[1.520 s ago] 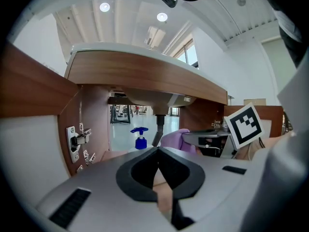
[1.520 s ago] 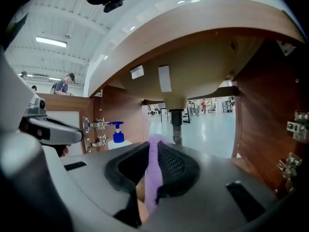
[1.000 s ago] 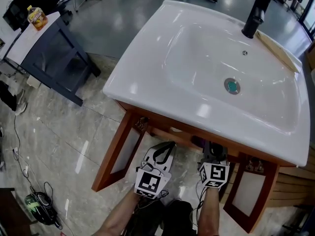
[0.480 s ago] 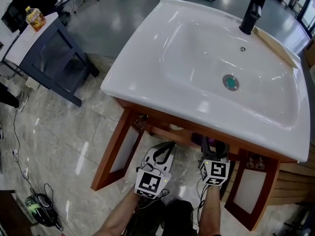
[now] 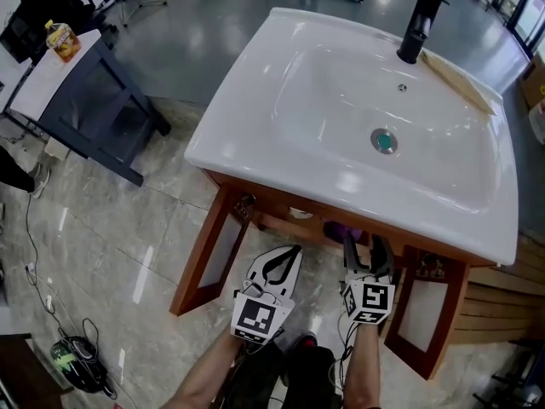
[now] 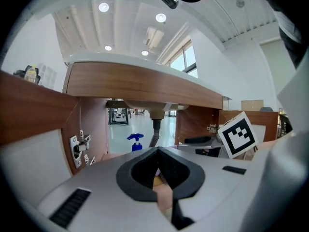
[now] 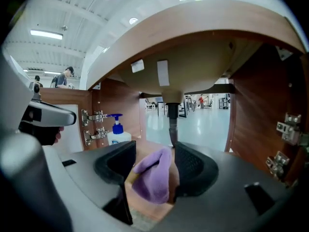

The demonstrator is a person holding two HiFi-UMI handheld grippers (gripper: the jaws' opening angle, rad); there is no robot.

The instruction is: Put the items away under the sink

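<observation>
the right gripper [image 7: 153, 164] reaches into the open wooden cabinet [image 7: 251, 110] under the white sink [image 5: 255, 156]. its jaws have just been opening and now stand wide apart. the purple cloth [image 7: 152, 180] lies between them on the cabinet floor, and the pads do not press on it. a soap pump bottle [image 7: 116, 132] with a blue head stands at the back left, near the door hinges. the left gripper [image 6: 157, 167] is beside the right one, in front of the cabinet, with its jaws pressed together on nothing.
</observation>
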